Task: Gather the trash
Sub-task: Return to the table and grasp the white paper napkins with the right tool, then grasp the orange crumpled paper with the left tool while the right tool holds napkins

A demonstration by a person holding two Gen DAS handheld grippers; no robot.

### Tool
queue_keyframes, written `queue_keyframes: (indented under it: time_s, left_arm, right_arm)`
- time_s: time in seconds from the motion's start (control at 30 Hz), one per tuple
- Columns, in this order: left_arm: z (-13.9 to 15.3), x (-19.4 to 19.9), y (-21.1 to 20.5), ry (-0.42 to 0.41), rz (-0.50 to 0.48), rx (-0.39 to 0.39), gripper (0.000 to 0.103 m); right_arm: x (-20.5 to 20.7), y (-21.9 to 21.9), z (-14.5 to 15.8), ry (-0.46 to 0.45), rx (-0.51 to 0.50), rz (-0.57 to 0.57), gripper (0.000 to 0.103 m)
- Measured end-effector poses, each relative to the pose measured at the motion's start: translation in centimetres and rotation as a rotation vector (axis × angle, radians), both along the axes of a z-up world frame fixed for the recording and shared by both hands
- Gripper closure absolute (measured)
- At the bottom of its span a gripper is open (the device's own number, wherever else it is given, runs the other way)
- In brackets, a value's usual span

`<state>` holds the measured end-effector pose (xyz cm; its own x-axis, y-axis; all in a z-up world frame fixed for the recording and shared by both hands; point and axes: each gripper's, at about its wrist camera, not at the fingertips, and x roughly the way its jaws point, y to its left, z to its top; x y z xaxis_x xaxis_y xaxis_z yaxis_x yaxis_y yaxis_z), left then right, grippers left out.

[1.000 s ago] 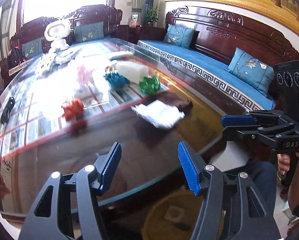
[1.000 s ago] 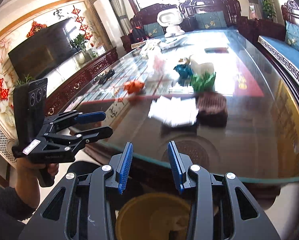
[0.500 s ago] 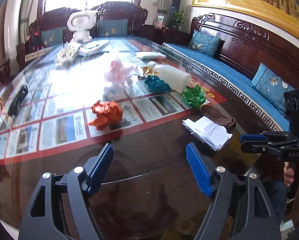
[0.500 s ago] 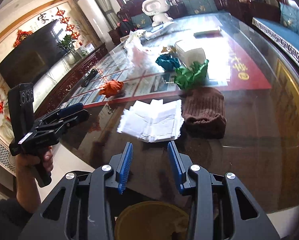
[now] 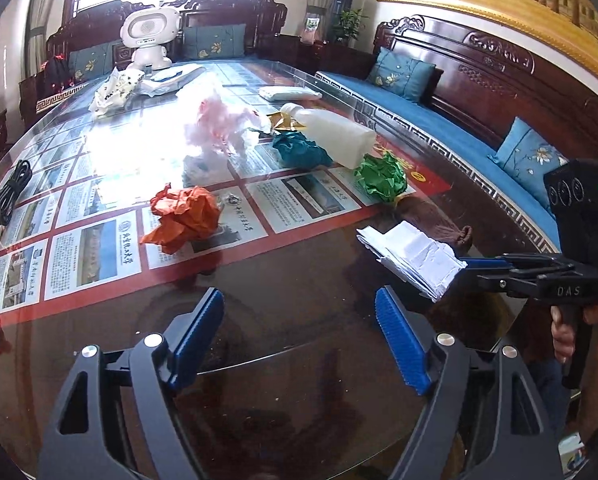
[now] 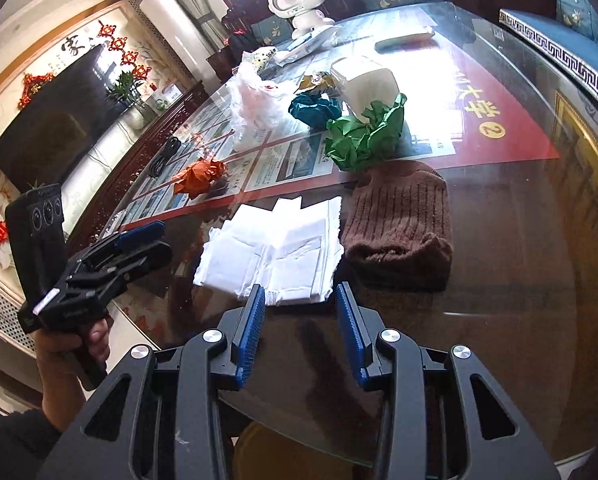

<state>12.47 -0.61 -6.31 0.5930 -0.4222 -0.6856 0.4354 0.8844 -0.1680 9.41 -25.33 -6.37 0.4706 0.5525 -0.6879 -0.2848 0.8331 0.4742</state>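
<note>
Crumpled paper balls — orange (image 5: 185, 216), green (image 5: 381, 176), teal (image 5: 299, 149) — litter the glossy glass worktop (image 5: 299, 320); flat white tissues (image 6: 273, 254) lie near its front edge beside a ribbed brown knit (image 6: 399, 232). Left gripper (image 5: 299, 332) and right gripper (image 6: 299, 320) both gape empty.

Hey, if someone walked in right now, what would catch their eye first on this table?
Probably the crumpled paper balls on the glass table: an orange one near the left, with a teal one and a green one further right by a white bottle. Closer in, a white folded paper stack lies beside a brown knitted hat, just ahead of the open right tool.
</note>
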Motion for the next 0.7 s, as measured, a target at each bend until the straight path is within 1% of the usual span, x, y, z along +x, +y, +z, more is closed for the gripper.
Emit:
queue_keyframes:
  time_s: [0.2,0.23,0.27,0.3,0.33,0.43,0.53,0.7]
  left_arm:
    - [0.0,0.1,-0.5,0.002,-0.008,0.010,0.025]
    - [0.0,0.2,-0.5,0.004,-0.009,0.011,0.025]
    - [-0.1,0.1,-0.5,0.006,-0.009,0.013,0.025]
    - [-0.1,0.1,-0.5,0.006,-0.008,0.015,0.025]
    - [-0.1,0.1,-0.5,0.006,-0.010,0.016,0.025]
    - [-0.1,0.0,-0.4,0.005,-0.008,0.020,0.025]
    - [0.0,0.0,-0.1,0.004,-0.001,0.017,0.025]
    - [0.1,0.3,0.7,-0.005,0.029,0.004,0.025]
  right_arm:
    - [1.3,0.0,-0.4,0.040,0.079,0.018,0.066]
    - [1.5,-0.1,-0.5,0.046,0.094,0.019,0.068]
    - [1.7,-0.1,-0.6,0.054,0.105,0.022,0.072]
    - [1.9,0.0,-0.6,0.054,0.106,0.031,0.089]
    - [1.9,0.2,-0.6,0.052,0.104,0.041,0.094]
    - [1.7,0.7,-0.1,0.017,0.079,0.052,0.097]
    - [1.2,1.4,0.7,-0.031,0.017,0.043,0.097]
    - [1.2,2.3,1.5,-0.061,0.001,0.021,0.097]
